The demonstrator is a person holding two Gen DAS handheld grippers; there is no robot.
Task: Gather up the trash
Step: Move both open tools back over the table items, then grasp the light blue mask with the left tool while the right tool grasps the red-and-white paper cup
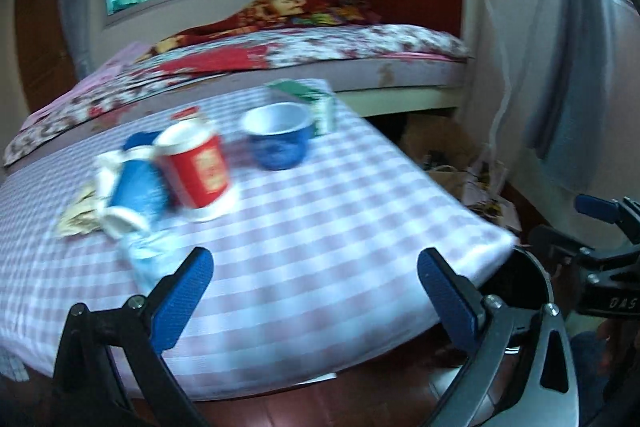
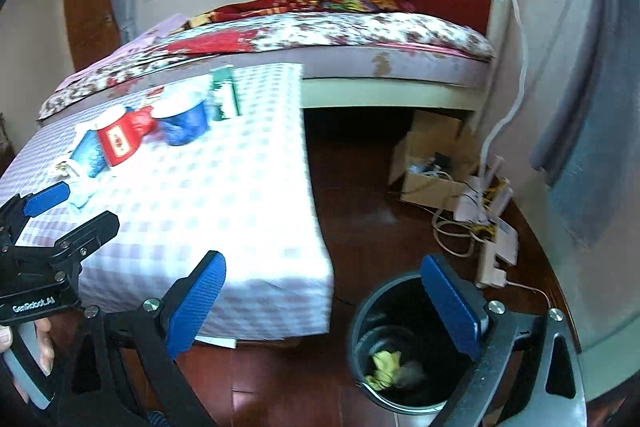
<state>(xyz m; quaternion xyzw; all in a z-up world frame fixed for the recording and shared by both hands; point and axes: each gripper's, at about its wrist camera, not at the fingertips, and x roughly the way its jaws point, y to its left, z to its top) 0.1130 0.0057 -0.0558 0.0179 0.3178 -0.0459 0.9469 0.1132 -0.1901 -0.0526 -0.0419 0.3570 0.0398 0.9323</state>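
On the checked tablecloth (image 1: 320, 227) lie a tipped red paper cup (image 1: 196, 171), a tipped blue cup (image 1: 138, 191), an upright blue cup (image 1: 278, 137), a green-and-white carton (image 1: 316, 103) and crumpled wrappers (image 1: 78, 213). My left gripper (image 1: 316, 295) hangs open and empty over the table's near edge, short of the cups. Off the table's right side my right gripper (image 2: 324, 307) is open and empty above a black bin (image 2: 360, 311) on the floor. A yellow crumpled scrap (image 2: 384, 363) lies inside the bin. The cups (image 2: 120, 141) also show far left in the right wrist view.
A bed (image 2: 360, 39) with a floral cover stands right behind the table. A cardboard box (image 2: 424, 159), a power strip and loose cables (image 2: 460, 235) litter the wooden floor to the right. A curtain (image 2: 592, 147) hangs at the far right. A hand (image 2: 40, 343) grips the left tool.
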